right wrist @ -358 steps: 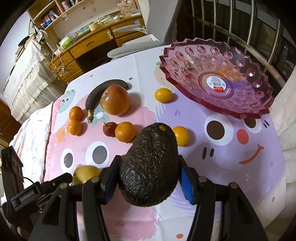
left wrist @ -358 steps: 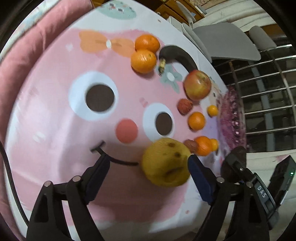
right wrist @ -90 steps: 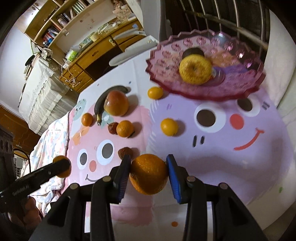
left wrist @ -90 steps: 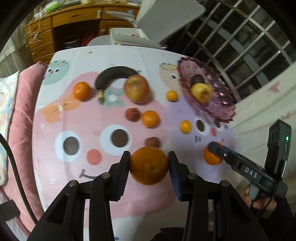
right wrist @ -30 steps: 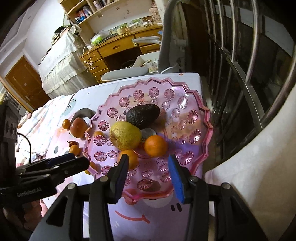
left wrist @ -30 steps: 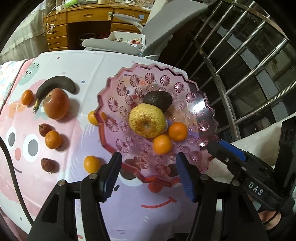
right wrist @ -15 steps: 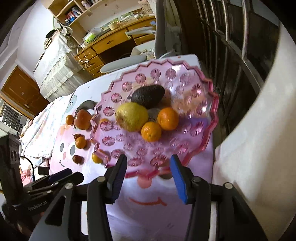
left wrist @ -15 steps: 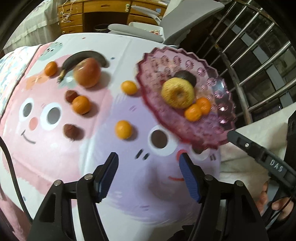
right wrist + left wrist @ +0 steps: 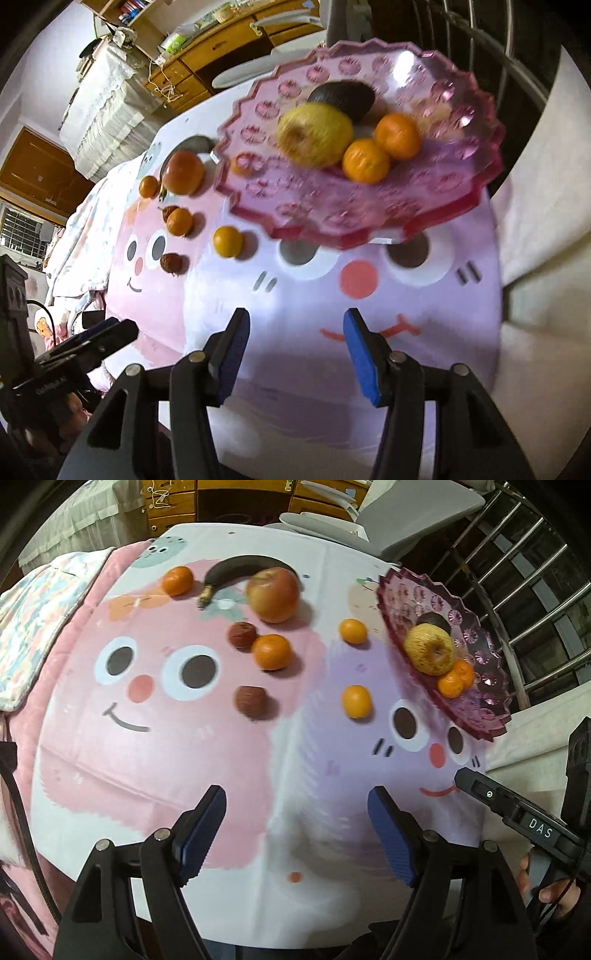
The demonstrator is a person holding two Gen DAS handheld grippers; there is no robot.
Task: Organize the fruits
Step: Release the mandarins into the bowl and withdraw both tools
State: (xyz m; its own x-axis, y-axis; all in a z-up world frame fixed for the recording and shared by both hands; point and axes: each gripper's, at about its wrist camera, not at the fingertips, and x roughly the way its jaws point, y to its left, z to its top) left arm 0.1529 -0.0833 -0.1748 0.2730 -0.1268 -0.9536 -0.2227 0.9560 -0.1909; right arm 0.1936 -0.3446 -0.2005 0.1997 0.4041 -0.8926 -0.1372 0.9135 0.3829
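The letters "DAS" are printed in white on the right gripper (image 9: 517, 812). Small, blurry white letters are seen on the left gripper (image 9: 74, 354).

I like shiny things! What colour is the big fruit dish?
Pink see-through dish with flower patterns, best in the right wrist view.

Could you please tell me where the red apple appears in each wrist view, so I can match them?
Left wrist: apple upper centre, in front of the banana.
Right wrist: apple left of centre, small.
Shared landmark: the pink dish.
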